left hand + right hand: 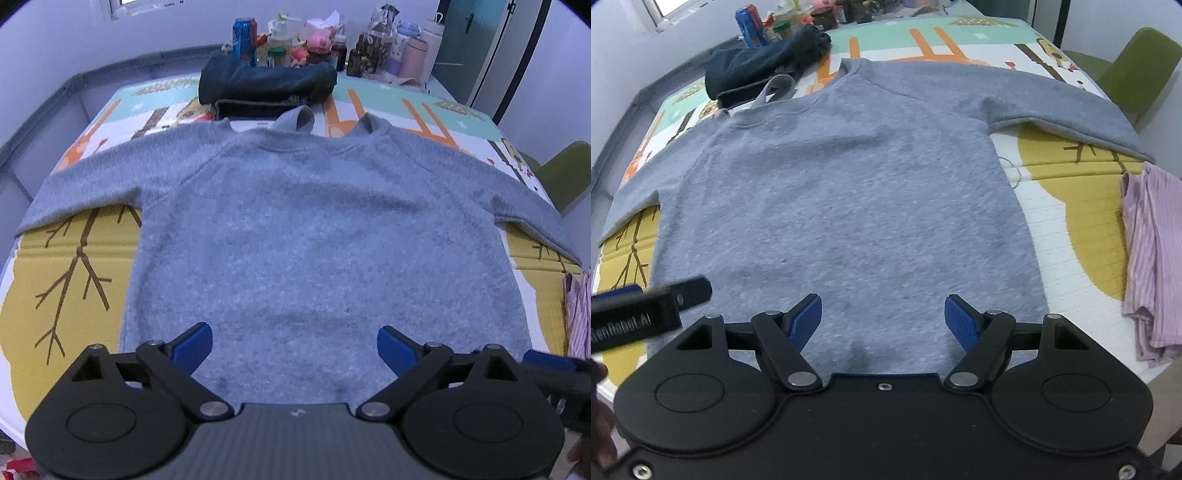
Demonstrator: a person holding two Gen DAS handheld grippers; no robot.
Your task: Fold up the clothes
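Sweatshirt (314,229) of fuzzy grey knit, flat

Grey sweater (295,221) spread flat on my mat (74,273).
My left gripper (294,347) hangs open at 6 o'clock; dark folded clothes (266,86) at 12.

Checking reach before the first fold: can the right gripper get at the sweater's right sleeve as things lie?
Probably yes. The right gripper has open jaws, and the sleeve lies flat and uncovered on the mat, apart from the striped cloth.
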